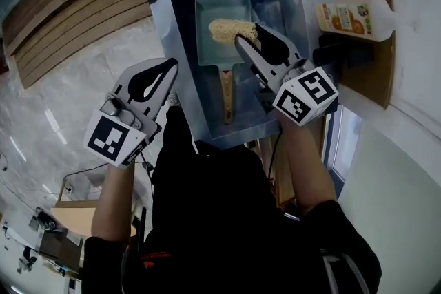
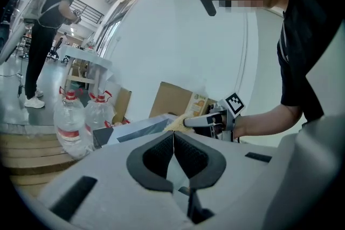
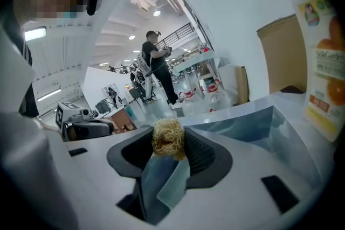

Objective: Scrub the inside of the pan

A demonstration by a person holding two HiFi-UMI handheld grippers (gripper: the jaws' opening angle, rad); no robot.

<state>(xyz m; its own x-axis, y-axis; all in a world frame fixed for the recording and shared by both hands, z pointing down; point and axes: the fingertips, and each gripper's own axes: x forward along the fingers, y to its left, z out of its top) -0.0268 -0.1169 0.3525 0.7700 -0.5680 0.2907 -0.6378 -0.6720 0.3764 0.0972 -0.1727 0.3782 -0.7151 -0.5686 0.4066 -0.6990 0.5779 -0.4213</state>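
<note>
Jaws of right gripper (image 1: 248, 34) are clamped on scrubber (image 1: 227, 29) over pan (image 1: 208, 51); left gripper's (image 1: 171, 65) jaws are closed, empty — unheld, the pan may be pushed about.

White walls (image 2: 178, 35) and ceiling lights (image 3: 156, 12) frame a glossy floor (image 1: 62, 100) and wooden slats (image 1: 76, 3).

The sink (image 1: 180, 45) walls box in the pan (image 1: 212, 51) on every side, so the way in is from above. The right gripper (image 1: 249, 34) and its scourer (image 1: 229, 29) fill the pan's far right; its left half is open. A bottle (image 1: 355, 17) blocks the right counter.
</note>
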